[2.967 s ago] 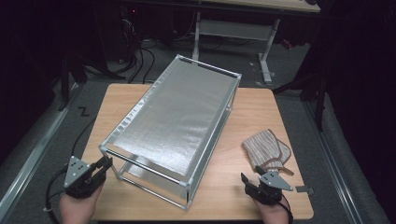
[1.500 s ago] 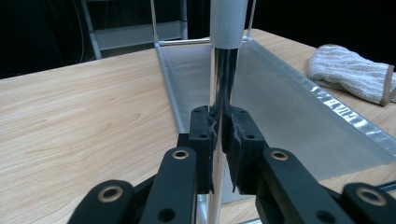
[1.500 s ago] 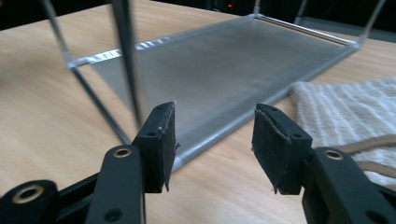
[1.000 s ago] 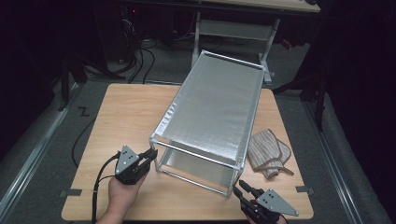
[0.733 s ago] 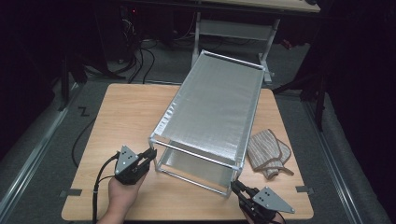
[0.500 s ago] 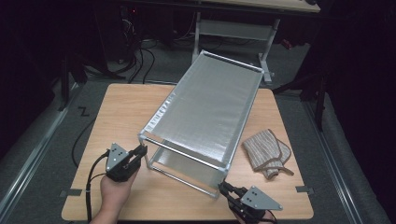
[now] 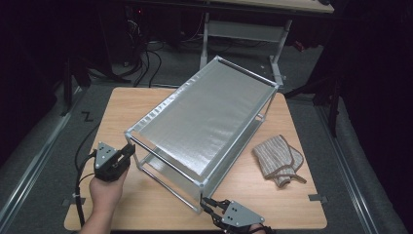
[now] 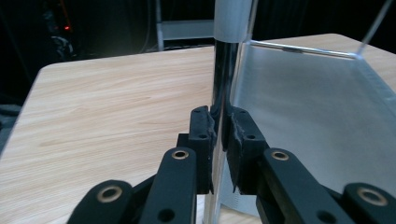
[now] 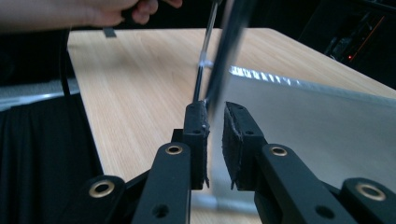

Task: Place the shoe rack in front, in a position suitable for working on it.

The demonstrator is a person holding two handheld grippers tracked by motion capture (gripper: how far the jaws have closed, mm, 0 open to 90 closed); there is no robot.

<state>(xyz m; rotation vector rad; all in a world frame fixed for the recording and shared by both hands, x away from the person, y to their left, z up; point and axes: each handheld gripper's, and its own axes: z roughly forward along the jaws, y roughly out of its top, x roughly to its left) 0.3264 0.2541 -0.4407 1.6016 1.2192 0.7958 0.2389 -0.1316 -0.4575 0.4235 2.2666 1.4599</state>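
A striped brown-and-cream cloth [image 7: 278, 160] lies crumpled on the right side of the wooden table [image 7: 124, 109], toward its near edge. Beyond the far edge stands a light metal desk frame [image 7: 242, 30]. Black cables [image 7: 146, 58] trail over the dark floor at far left. Tape marks [image 7: 87, 116] sit on the floor left of the table.

- I see the metal rack [image 7: 204, 122] standing on the table [image 7: 126, 107], set at a slant, its far end toward the table's back right.
- My left gripper [image 7: 127, 152] sits at the rack's near left corner post [image 8: 224, 79], jaws on either side of it.
- My right gripper [image 7: 208, 204] is at the near right corner post [image 9: 224, 51], by the table's front edge.
- The folded cloth [image 7: 278, 160] lies on the table right of the rack, apart from it.
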